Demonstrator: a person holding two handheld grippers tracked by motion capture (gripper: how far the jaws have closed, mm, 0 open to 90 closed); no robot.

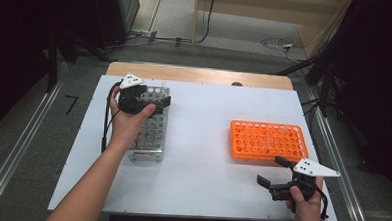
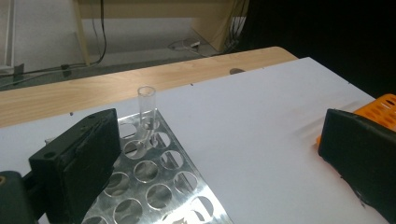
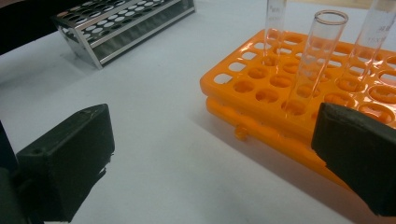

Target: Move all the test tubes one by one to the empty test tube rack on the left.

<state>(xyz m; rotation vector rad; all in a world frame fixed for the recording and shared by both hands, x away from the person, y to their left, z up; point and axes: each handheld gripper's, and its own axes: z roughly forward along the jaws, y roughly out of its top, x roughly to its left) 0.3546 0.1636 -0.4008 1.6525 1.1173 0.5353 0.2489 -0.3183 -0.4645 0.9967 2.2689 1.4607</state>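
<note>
A metal tube rack (image 1: 150, 136) lies on the left of the white table, and one clear glass tube (image 2: 146, 111) stands upright in a hole near its far corner. My left gripper (image 1: 156, 105) hovers over that rack's far end. Its jaws stand open with nothing between them, and the tube is ahead of them, apart from both. On the right sits an orange tube rack (image 1: 267, 141) that holds three clear tubes (image 3: 317, 56). My right gripper (image 1: 273, 170) is just in front of the orange rack's near edge, open and empty.
A white board (image 1: 201, 181) covers the table, with a strip of bare wood (image 1: 200, 74) along the far edge. The metal rack (image 3: 126, 23) lies far across from the right gripper. Cables lie on the floor beyond the table.
</note>
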